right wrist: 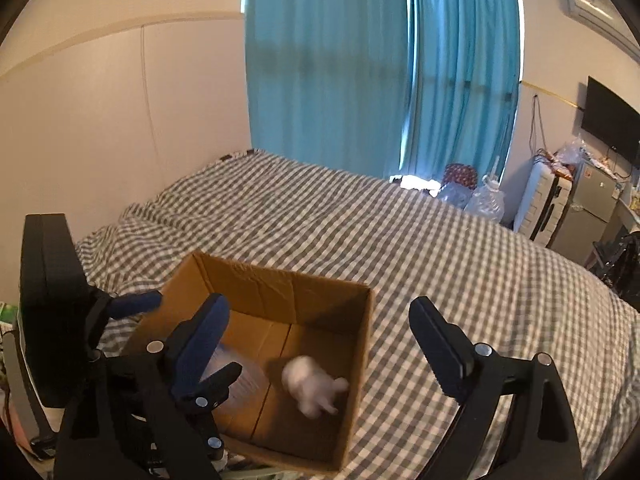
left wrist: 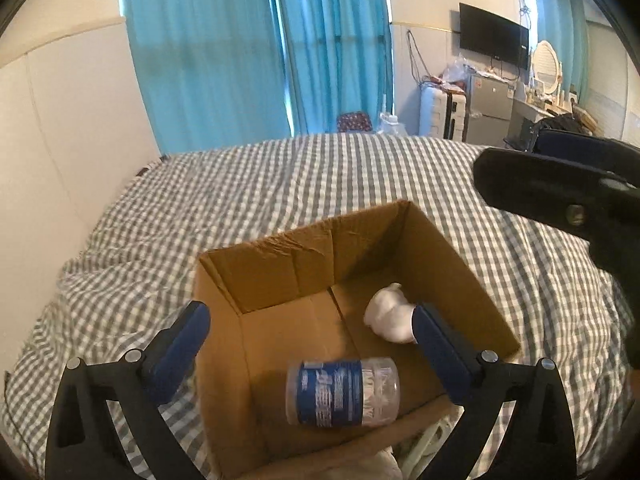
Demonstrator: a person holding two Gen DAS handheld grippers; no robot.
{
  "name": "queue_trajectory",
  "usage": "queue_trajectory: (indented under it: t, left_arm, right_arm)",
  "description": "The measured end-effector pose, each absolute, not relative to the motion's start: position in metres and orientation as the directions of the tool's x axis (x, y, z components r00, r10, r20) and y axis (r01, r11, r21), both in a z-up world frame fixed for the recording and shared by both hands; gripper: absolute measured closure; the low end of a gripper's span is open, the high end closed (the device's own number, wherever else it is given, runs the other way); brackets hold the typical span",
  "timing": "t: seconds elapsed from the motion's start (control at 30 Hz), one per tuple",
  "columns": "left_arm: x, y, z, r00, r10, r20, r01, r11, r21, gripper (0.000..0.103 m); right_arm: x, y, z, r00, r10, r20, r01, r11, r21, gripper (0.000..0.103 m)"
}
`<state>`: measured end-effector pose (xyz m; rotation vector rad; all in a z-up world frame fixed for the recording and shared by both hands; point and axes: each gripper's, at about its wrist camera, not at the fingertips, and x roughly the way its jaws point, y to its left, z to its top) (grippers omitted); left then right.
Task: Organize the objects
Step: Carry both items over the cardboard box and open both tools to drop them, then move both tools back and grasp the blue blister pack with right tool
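Observation:
An open cardboard box (left wrist: 276,256) (right wrist: 360,344) stands on the checked bed. On its floor lies a clear jar with a blue label (left wrist: 343,393), on its side. A white plush toy (left wrist: 390,318) (right wrist: 312,388) is also in the box, blurred in the right wrist view. My left gripper (left wrist: 312,320) hovers over the box, open, with nothing touching its blue pads; it also shows at the left of the right wrist view. My right gripper (right wrist: 320,332) is open above the box's right side, empty. Its black body (left wrist: 568,200) shows at the right of the left wrist view.
The grey-and-white checked bedcover (left wrist: 320,176) (right wrist: 440,248) spreads all round the box. Teal curtains (right wrist: 380,64) hang behind the bed. A suitcase, small fridge and wall TV (left wrist: 494,38) stand at the far right. Clutter lies by the bed's near left edge.

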<state>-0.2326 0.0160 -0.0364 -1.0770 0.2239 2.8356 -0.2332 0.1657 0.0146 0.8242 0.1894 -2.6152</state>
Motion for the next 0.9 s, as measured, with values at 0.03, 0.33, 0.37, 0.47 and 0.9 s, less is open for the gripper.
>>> queue_trajectory:
  t: [0.03, 0.33, 0.37, 0.47, 0.9]
  left_arm:
    - [-0.228, 0.015, -0.031, -0.749, 0.047, -0.661, -0.143, -0.985, 0.091, 0.0]
    - [-0.171, 0.005, 0.026, -0.801, 0.071, -0.594, -0.132, -0.989, 0.06, 0.0]
    - [-0.163, 0.004, 0.033, -0.81, 0.073, -0.582, -0.13, -0.99, 0.057, 0.0]
    - [-0.141, 0.002, 0.047, -0.822, 0.077, -0.565, -0.13, -0.99, 0.054, 0.0]
    - [-0.054, -0.017, 0.029, -0.826, 0.058, -0.561, -0.085, -0.996, 0.022, 0.0]
  right_arm:
    - [-0.229, 0.17, 0.022, -0.761, -0.317, -0.566, 0.396, -0.918, -0.018, 0.009]
    - [-0.181, 0.19, 0.085, -0.81, -0.294, -0.508, 0.355, -0.934, -0.026, 0.007]
    - [-0.173, 0.192, 0.094, -0.82, -0.287, -0.496, 0.349, -0.937, -0.034, 0.007]
    - [-0.146, 0.194, 0.115, -0.836, -0.286, -0.467, 0.346, -0.937, -0.044, 0.004]
    - [-0.049, 0.209, 0.11, -0.843, -0.265, -0.468, 0.333, -0.941, -0.067, 0.001]
